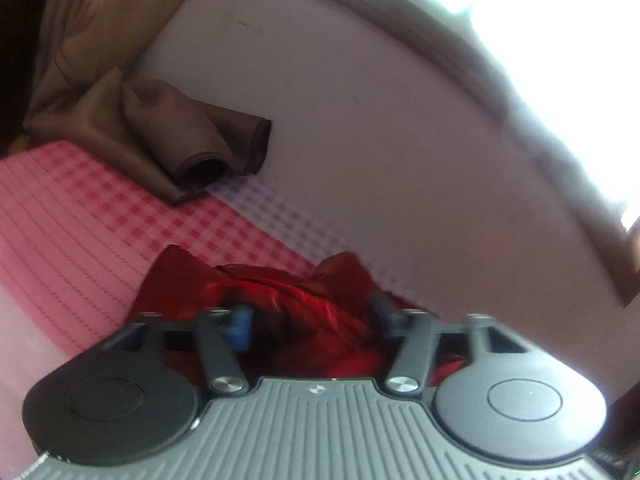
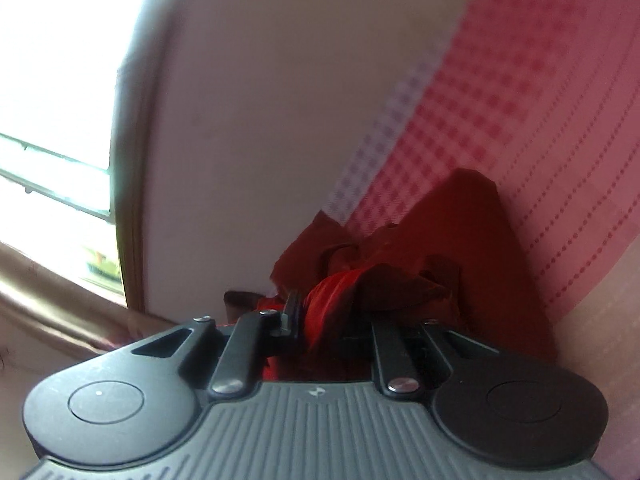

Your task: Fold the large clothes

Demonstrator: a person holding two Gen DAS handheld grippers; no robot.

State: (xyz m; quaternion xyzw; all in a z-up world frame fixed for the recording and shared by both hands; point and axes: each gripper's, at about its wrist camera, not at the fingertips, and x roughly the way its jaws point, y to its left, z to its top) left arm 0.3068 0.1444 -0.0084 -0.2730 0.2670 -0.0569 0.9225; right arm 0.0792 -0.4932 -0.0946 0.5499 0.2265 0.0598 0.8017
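Only the left wrist view shows the brown curtain (image 1: 100, 32) hanging at the far left, its lower end bunched into a roll on the pink checked bedsheet (image 1: 80, 208) against the pale wall (image 1: 340, 100). The right wrist view alone shows the bright window (image 2: 52, 80) at its left, with a tan drape below it.

The red garment (image 1: 288, 304) lies crumpled on the bed close under both tools, glossy and creased in places, darker and matte in others. In the left view, the left hand-held gripper (image 1: 310, 316) has its fingers spread wide, with red cloth bunched in the gap. In the right view, the right hand-held gripper (image 2: 336, 320) is buried in the cloth; whether it clamps the garment cannot be told. No readable writing shows, only a small emblem on each grey housing.
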